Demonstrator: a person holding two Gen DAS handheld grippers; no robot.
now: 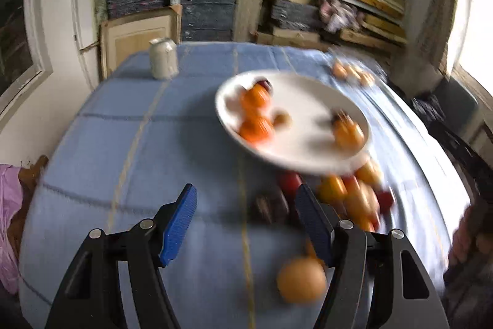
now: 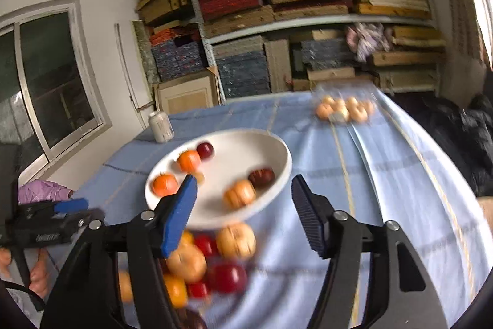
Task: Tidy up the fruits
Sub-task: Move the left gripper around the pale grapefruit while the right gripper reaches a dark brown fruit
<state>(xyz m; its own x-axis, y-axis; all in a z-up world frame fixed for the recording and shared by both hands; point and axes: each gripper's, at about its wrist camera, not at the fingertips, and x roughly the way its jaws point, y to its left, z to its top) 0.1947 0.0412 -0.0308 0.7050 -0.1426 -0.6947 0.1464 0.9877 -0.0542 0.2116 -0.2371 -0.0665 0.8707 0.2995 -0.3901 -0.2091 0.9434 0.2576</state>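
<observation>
A white plate point(image 1: 305, 156) point(image 2: 277, 150) on the blue tablecloth holds several small orange and dark red fruits point(image 1: 257, 128) point(image 2: 240, 193). A pile of loose orange, yellow and red fruits point(image 1: 354, 193) point(image 2: 212, 258) lies just in front of the plate. My left gripper point(image 1: 246, 221) is open and empty above the cloth, with one tan fruit point(image 1: 302, 279) near its right finger. My right gripper point(image 2: 243, 211) is open and empty above the pile and the plate's near rim. The left gripper point(image 2: 71, 205) also shows in the right wrist view.
A white can point(image 1: 163, 57) point(image 2: 160, 122) stands at the table's far left. A clear tray of pale orange fruits point(image 1: 351, 70) point(image 2: 345, 110) sits at the far right. Shelves stacked with boards and fabric stand behind the table. Both views are blurred.
</observation>
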